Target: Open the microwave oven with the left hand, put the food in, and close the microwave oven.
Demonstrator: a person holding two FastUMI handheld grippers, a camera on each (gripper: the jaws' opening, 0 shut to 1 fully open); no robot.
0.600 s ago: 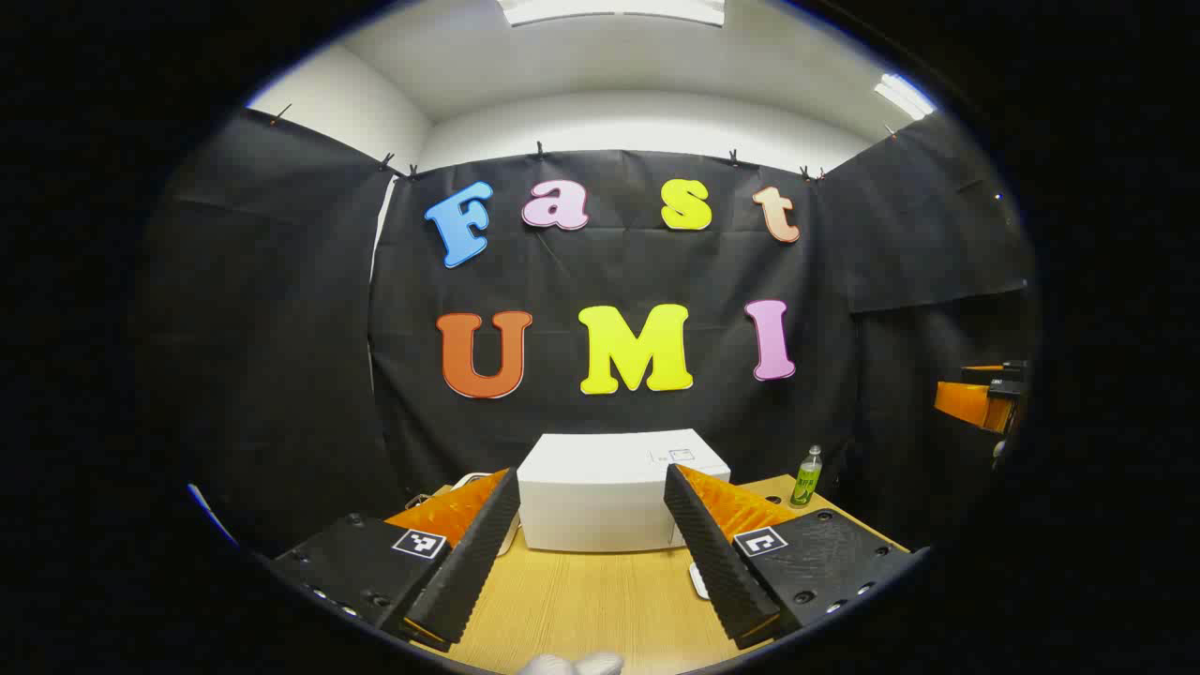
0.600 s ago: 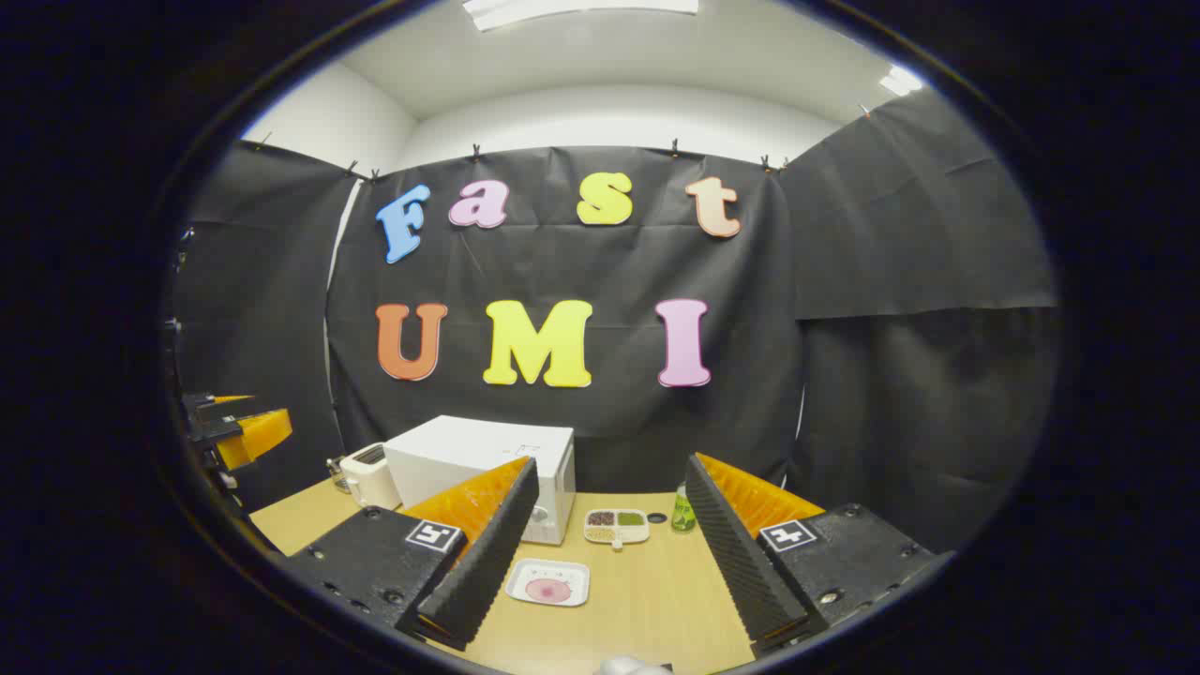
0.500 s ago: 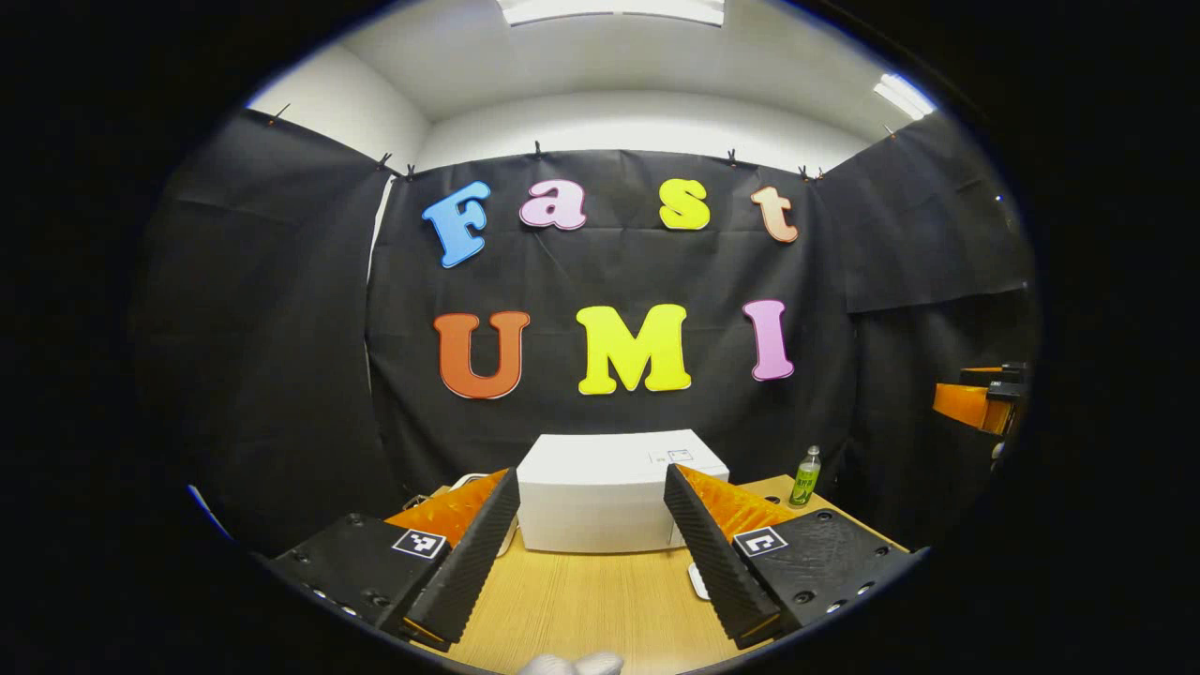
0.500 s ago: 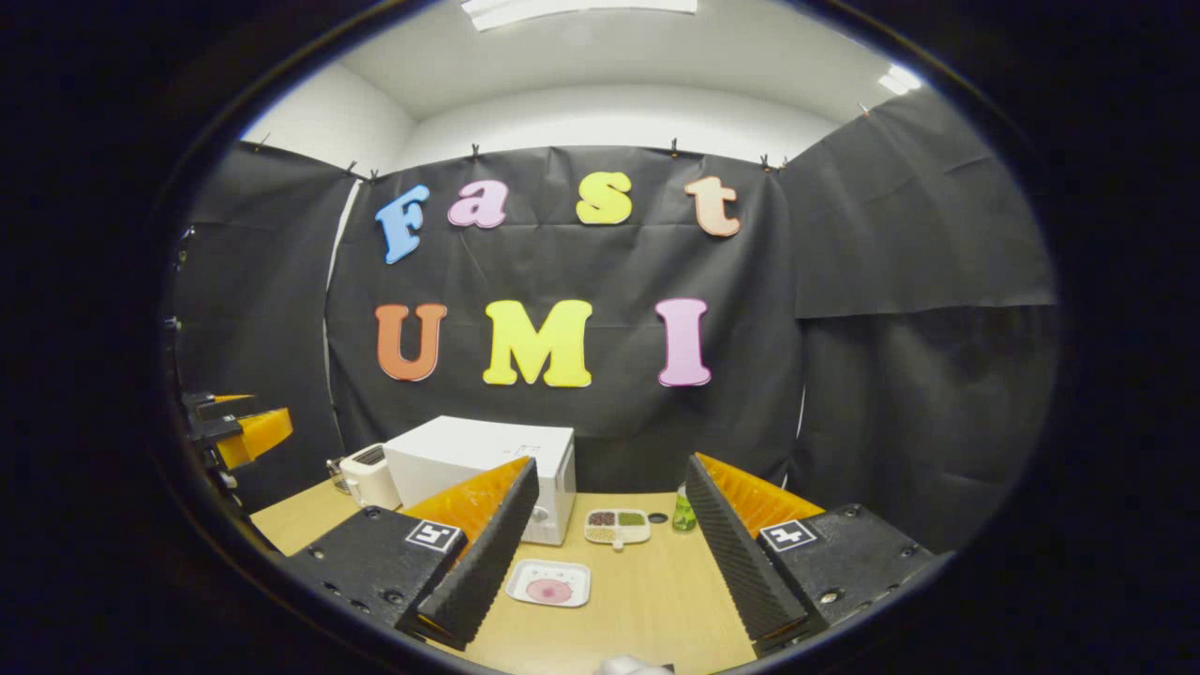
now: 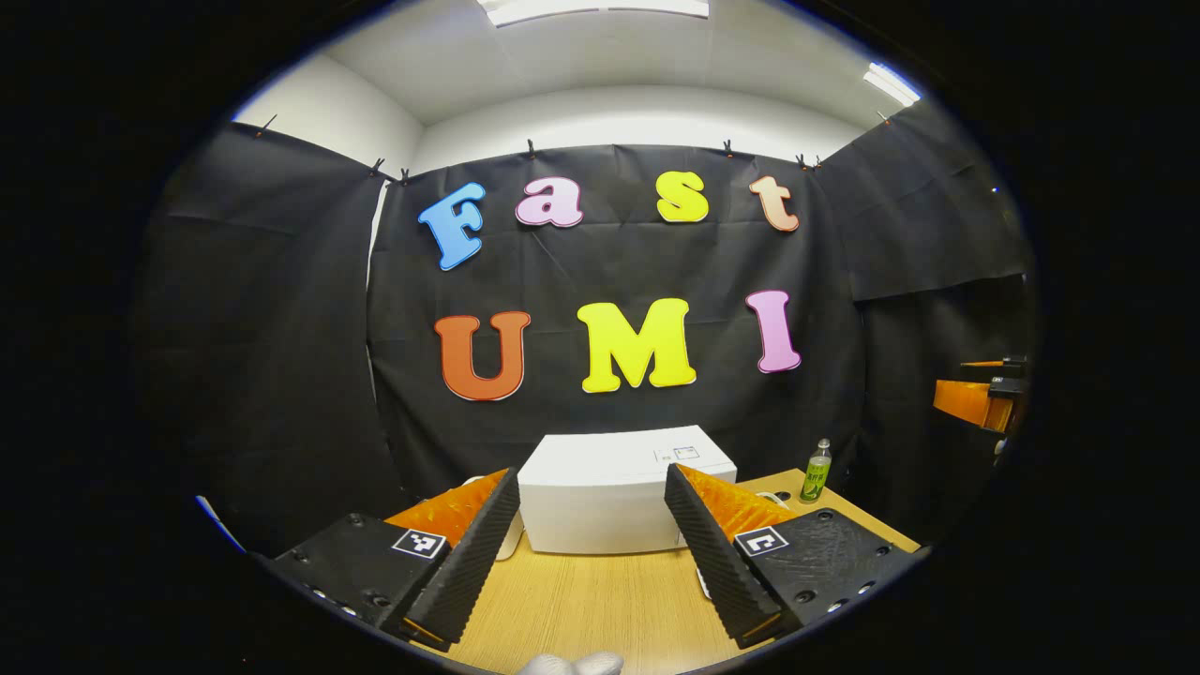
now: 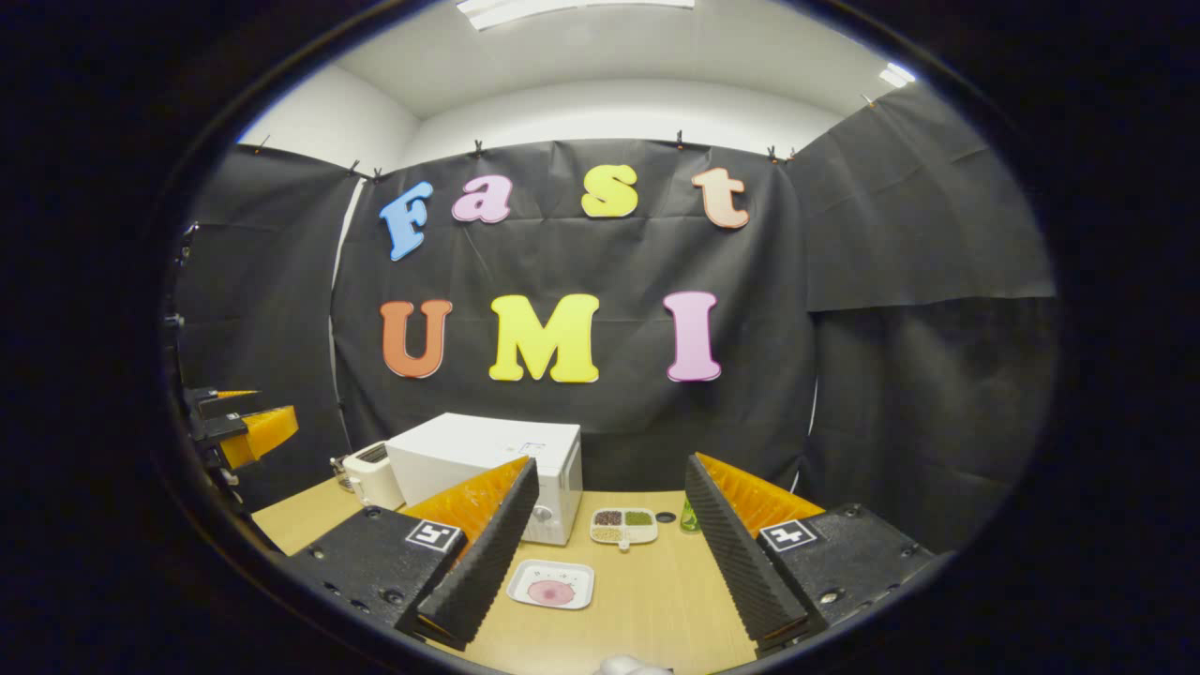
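Note:
The white microwave (image 5: 609, 502) stands at the back of the wooden table (image 5: 581, 600), its door shut. My left gripper (image 5: 591, 476) hovers open in front of it, some way off, nothing between its fingers. In the right gripper view the microwave (image 6: 483, 459) is left of centre, its knobs facing right. The food is a pink round piece on a white square plate (image 6: 551, 584) in front of the microwave. My right gripper (image 6: 609, 464) is open and empty above the table's near side. The left gripper (image 6: 246, 427) shows at the far left, the right gripper (image 5: 975, 398) at the far right.
A white toaster (image 6: 370, 473) stands left of the microwave. A divided tray with grains (image 6: 623, 525) and a green bottle (image 6: 689, 516) sit to its right. The bottle (image 5: 816, 472) stands at the table's back right corner. Black cloth walls close in the booth.
Both views have shifted slightly, so both hands have drifted a little. Both grippers stay open and empty. Nothing on the table has moved.

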